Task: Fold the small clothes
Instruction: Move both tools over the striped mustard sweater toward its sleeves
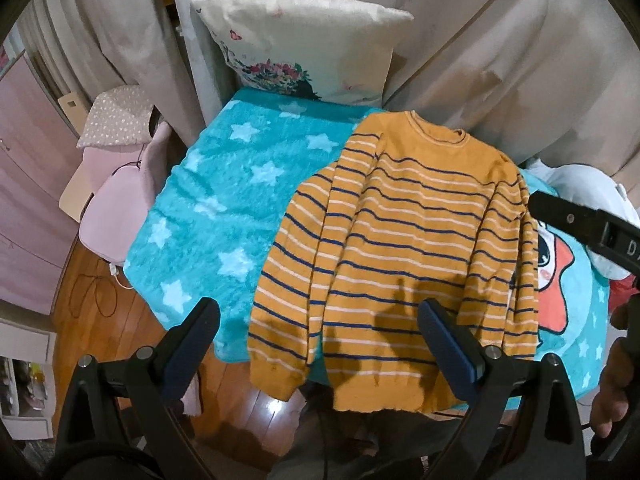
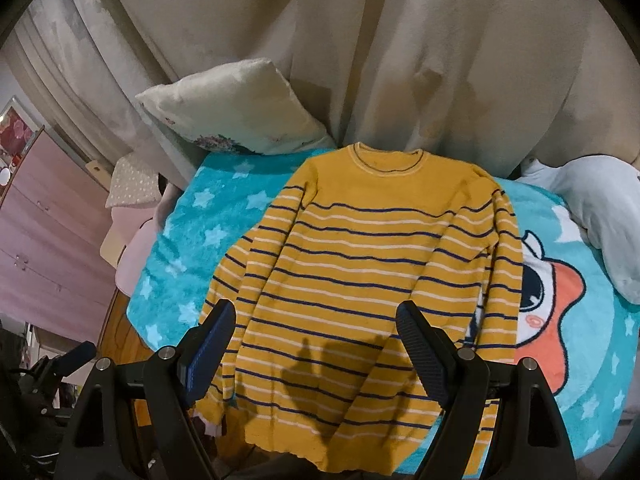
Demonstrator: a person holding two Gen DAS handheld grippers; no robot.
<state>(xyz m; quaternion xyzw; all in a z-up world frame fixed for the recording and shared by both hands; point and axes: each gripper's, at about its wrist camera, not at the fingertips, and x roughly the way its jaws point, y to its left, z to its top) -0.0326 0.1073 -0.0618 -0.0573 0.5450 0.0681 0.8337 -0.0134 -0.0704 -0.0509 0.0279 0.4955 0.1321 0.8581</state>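
Observation:
A small mustard-yellow sweater (image 1: pixel 404 248) (image 2: pixel 360 272) with navy and white stripes lies flat, front up, on a turquoise star blanket (image 1: pixel 224 208) (image 2: pixel 180 248), collar toward the curtain and both sleeves down along its sides. Its hem hangs a little over the blanket's near edge. My left gripper (image 1: pixel 320 344) hovers open above the sweater's lower left part, nothing between its fingers. My right gripper (image 2: pixel 316 344) hovers open above the sweater's lower middle, also holding nothing. In the left wrist view, part of the right gripper's black body (image 1: pixel 580 228) and a hand (image 1: pixel 612 380) show at the right edge.
A white floral pillow (image 1: pixel 304 44) (image 2: pixel 236 108) leans against beige curtains (image 2: pixel 400 60) behind the blanket. A white plush toy (image 2: pixel 600 216) lies at the right. A pink chair (image 1: pixel 116 208) and pink wardrobe (image 2: pixel 48 220) stand at left, over wooden floor (image 1: pixel 100 312) with a cable.

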